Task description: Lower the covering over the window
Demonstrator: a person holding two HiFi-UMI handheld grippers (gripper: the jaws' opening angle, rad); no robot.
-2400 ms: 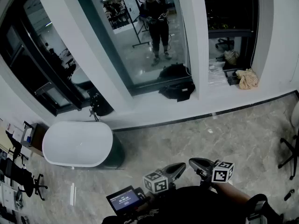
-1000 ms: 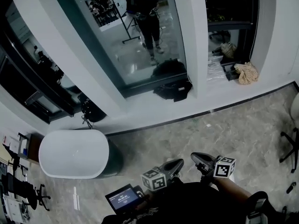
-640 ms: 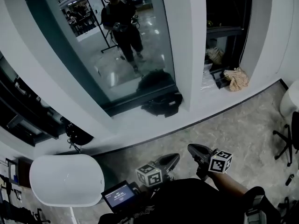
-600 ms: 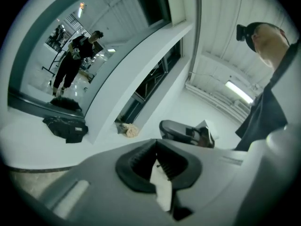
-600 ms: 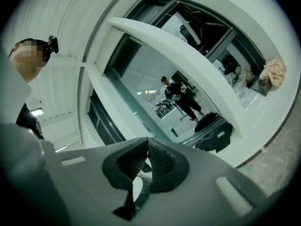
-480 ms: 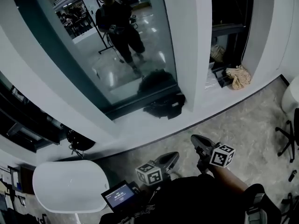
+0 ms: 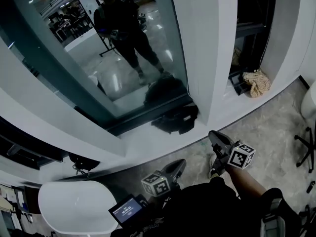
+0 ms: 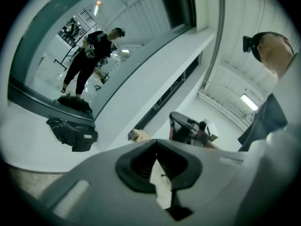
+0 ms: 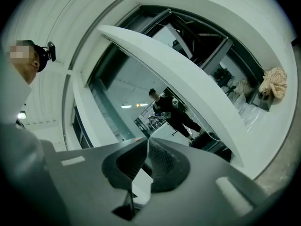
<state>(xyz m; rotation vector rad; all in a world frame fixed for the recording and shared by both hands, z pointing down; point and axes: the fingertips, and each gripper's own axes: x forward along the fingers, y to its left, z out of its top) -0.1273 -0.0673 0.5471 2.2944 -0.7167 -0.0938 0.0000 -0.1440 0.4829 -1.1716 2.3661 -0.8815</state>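
Grey jaws first: your left gripper is closed tight and empty. Your right gripper has just been opening to a narrow crack, with nothing between its jaws. Beyond them a black bag lies on the sill. Farther on, the window glass is bare, its covering out of sight, presumably up above. Nothing is lowered yet, so the whole pull remains.
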